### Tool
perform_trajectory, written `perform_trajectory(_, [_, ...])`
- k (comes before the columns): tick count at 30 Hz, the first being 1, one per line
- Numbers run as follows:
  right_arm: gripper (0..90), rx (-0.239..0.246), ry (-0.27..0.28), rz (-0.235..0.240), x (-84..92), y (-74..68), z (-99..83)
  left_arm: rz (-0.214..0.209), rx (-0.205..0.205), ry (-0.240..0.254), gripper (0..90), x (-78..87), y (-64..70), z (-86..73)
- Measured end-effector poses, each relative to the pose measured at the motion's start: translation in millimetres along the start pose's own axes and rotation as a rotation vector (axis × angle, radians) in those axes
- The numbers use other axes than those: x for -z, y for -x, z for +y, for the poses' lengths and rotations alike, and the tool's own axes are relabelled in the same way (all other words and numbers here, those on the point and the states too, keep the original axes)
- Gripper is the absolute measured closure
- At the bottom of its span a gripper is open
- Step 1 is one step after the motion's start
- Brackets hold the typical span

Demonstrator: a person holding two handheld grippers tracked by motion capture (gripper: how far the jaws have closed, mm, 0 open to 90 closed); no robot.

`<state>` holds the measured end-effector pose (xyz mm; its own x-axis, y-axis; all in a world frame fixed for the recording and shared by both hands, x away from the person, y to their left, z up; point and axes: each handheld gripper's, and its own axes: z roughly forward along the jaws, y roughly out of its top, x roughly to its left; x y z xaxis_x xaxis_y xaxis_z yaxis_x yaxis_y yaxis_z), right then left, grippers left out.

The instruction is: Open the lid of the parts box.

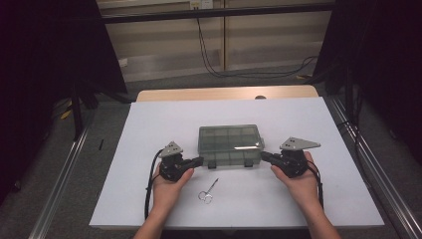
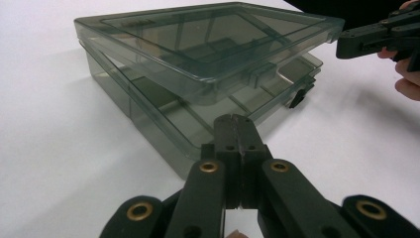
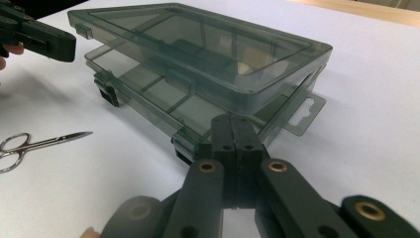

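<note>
just one box (image 1: 230, 144), one scissors (image 1: 208, 191)

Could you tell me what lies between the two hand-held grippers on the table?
The smoky plastic compartment box, its lid slightly raised, sits between the left hand-held gripper and right hand-held gripper, seen in the high view.

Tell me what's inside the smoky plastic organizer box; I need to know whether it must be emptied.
Through the tinted, partly raised lid of the organizer box, divider walls and bare-looking compartments show. No contents are visible, but glare and the dark plastic hide the rear compartments.
</note>
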<state>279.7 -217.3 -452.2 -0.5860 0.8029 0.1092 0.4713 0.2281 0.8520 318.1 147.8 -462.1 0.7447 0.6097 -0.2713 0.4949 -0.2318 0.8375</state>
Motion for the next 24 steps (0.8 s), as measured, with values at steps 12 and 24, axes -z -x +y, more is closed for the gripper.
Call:
perform_trajectory(12, [90.0,0.001,0.050,-0.004,2.8,0.5,13.6,0.035,-0.015,0.054,90.0,5.8,-4.6,18.7])
perform_trajectory(24, [90.0,0.016,0.109,-0.003,-1.0,1.3,41.2,0.064,-0.016,0.100,90.0,1.4,-8.7,31.5])
